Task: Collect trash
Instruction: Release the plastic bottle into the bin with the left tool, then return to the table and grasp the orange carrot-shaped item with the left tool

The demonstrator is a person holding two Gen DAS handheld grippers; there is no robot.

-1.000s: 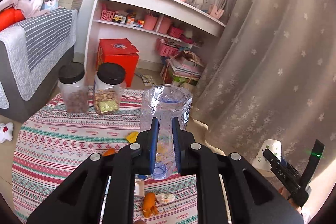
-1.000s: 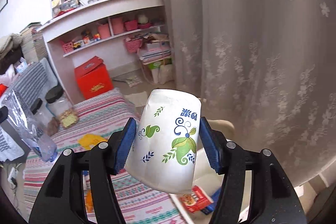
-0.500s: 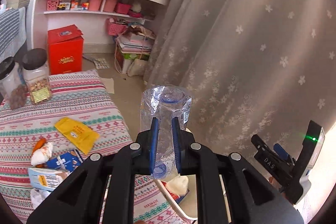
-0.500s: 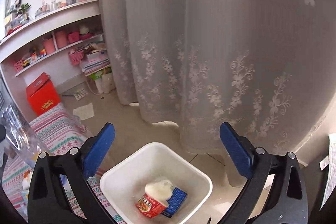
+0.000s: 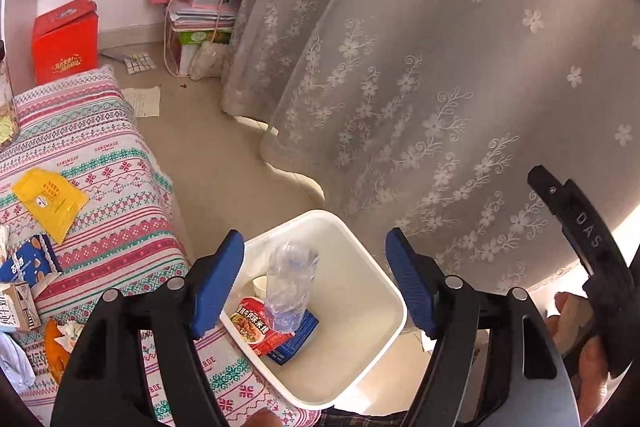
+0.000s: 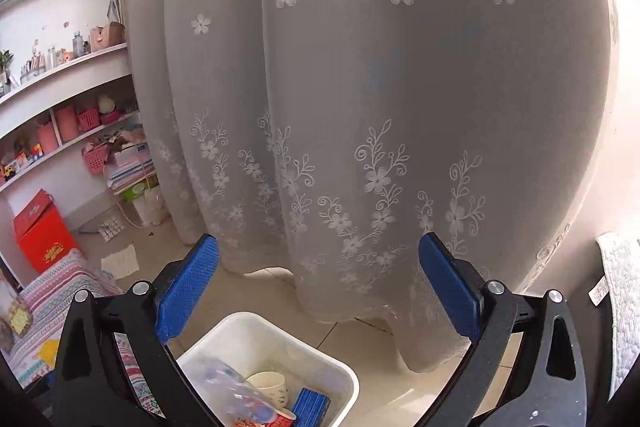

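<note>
White bin (image 5: 384, 291) on bare floor, one side against the patterned mat (image 5: 120, 187), curtain (image 5: 440, 87) hem just beyond, open floor toward the shelves. Inside: one clear plastic bottle (image 5: 290, 287), one paper cup (image 6: 268, 385), one red packet (image 5: 256, 325), one blue box (image 6: 310, 405); on the mat, one yellow wrapper (image 5: 50, 201). Left gripper (image 5: 314, 285) above the bin, jaws opening, bottle loose between them, untouched; right gripper (image 6: 318, 287) spread wide, empty.
</note>
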